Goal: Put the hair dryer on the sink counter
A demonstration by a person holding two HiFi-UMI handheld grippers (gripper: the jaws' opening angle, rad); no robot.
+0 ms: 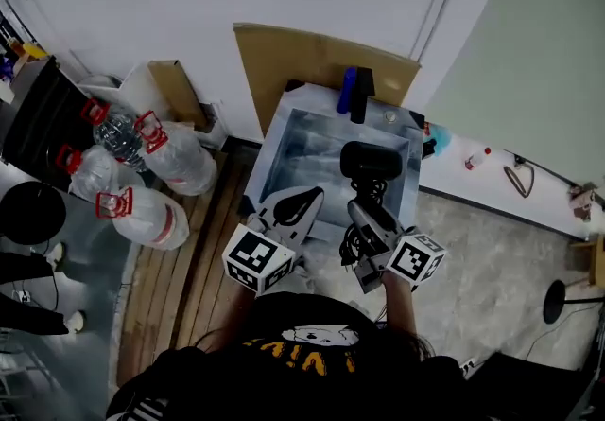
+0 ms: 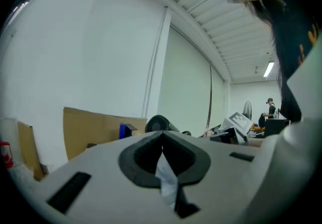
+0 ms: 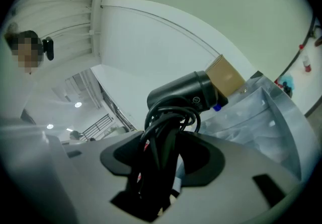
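Carry the hair dryer (image 1: 371, 162) level and set it down on flat tabletop, not into the steel sink (image 1: 284, 126) ahead of the jaws. The right gripper (image 1: 371, 220) has its jaws partway closed, clamping the handle and coiled cord. The matte black barrel juts just beyond them. The left gripper (image 1: 295, 206) has its jaws together, empty.

Inside my right gripper (image 3: 163, 157), a coiled black cord (image 3: 166, 127) hides the handle of the black plastic hair dryer (image 3: 183, 92).
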